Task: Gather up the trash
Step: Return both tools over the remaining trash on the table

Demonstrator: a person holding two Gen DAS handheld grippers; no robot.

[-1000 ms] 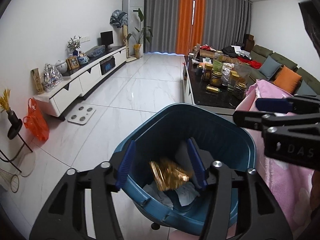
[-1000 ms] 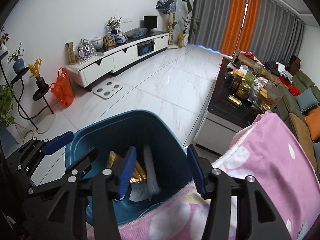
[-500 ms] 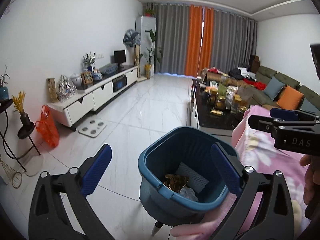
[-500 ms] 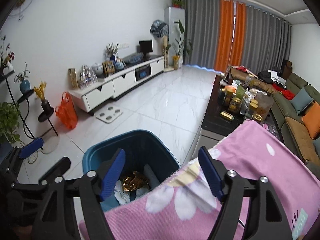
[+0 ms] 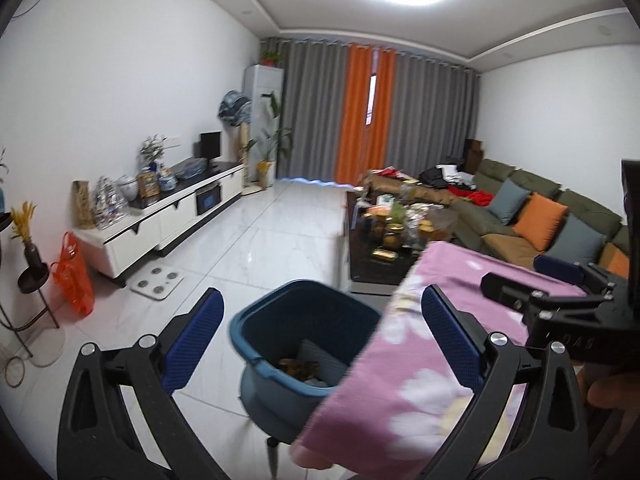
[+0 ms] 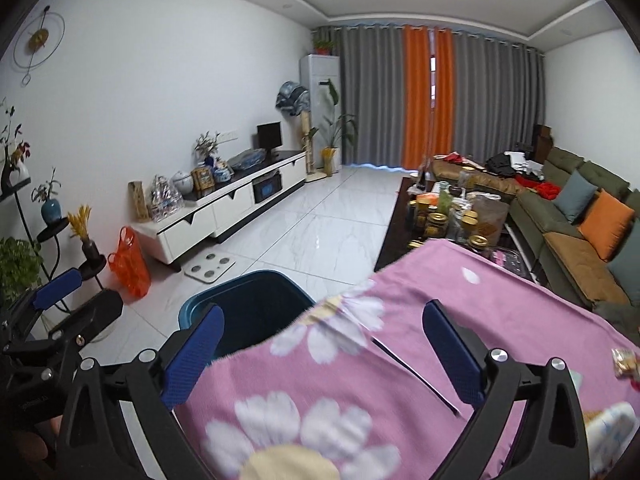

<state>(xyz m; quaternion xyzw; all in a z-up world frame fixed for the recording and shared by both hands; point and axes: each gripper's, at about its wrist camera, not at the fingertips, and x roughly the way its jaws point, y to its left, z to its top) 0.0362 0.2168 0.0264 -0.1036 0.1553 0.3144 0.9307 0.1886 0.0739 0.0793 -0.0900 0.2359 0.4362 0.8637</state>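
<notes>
Two blue-padded fingers of the left gripper [image 5: 320, 336] stood spread wide with nothing between them, above the dark blue plastic trash bin [image 5: 306, 344] on the white tiled floor [image 5: 256, 248]. A crumpled gold wrapper [image 5: 298, 368] lay inside the bin, which stood against the edge of the pink flowered cloth [image 5: 432, 360].

From the right wrist, the right gripper [image 6: 320, 348] had just been opening; its jaws gaped empty over that cloth. A small snack packet [image 6: 625, 362] lay on the cloth at far right.
</notes>
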